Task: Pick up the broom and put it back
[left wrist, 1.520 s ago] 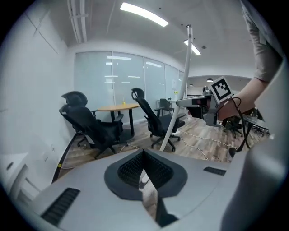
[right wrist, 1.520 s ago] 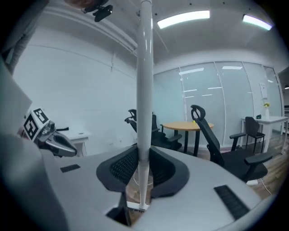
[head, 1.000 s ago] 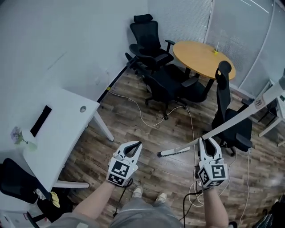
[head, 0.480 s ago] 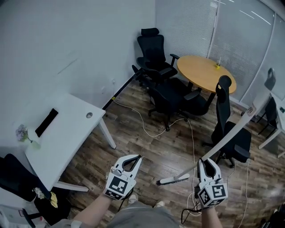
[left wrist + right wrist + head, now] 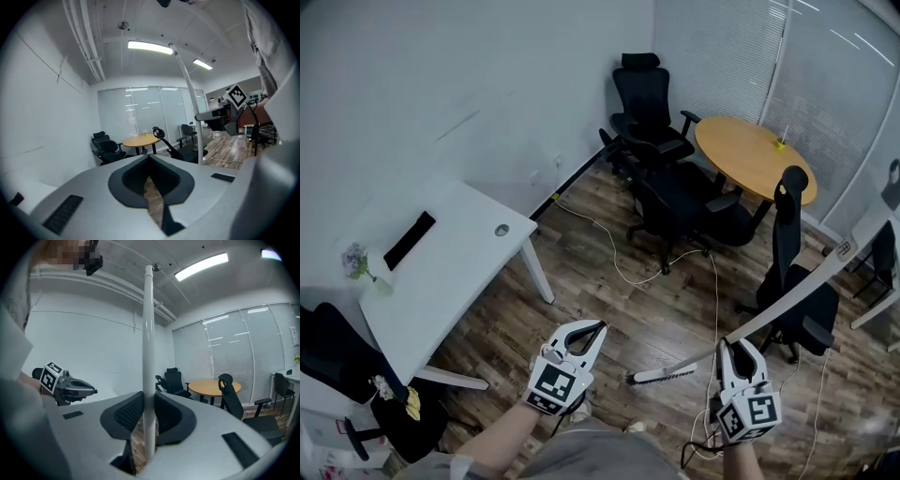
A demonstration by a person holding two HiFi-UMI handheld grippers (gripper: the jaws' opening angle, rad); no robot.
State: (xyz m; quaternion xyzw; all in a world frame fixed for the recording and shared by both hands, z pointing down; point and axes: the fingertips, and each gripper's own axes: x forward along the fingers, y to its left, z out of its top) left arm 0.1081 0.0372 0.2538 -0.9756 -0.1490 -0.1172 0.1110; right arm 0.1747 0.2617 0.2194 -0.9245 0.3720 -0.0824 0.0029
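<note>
The broom shows as a long white pole (image 5: 787, 302) that slants from a dark tip low over the floor up to the right edge of the head view. My right gripper (image 5: 736, 345) is shut on that pole near its lower end. In the right gripper view the pole (image 5: 148, 333) stands straight up between the black pads of my right gripper (image 5: 149, 397) toward the ceiling. No broom head is in view. My left gripper (image 5: 599, 325) hovers to the left of the pole, shut and empty. The left gripper view shows my left gripper (image 5: 149, 157) with its pads together.
A white desk (image 5: 459, 253) stands at the left by the wall. A round wooden table (image 5: 755, 155) with several black office chairs (image 5: 675, 202) fills the far corner, and another chair (image 5: 792, 281) stands right of the pole. Cables (image 5: 614, 258) trail over the wood floor.
Both hands have shifted a little and sit lower in the head view, with the broom carried along. The pole now slants more steeply. The grip is unchanged.
</note>
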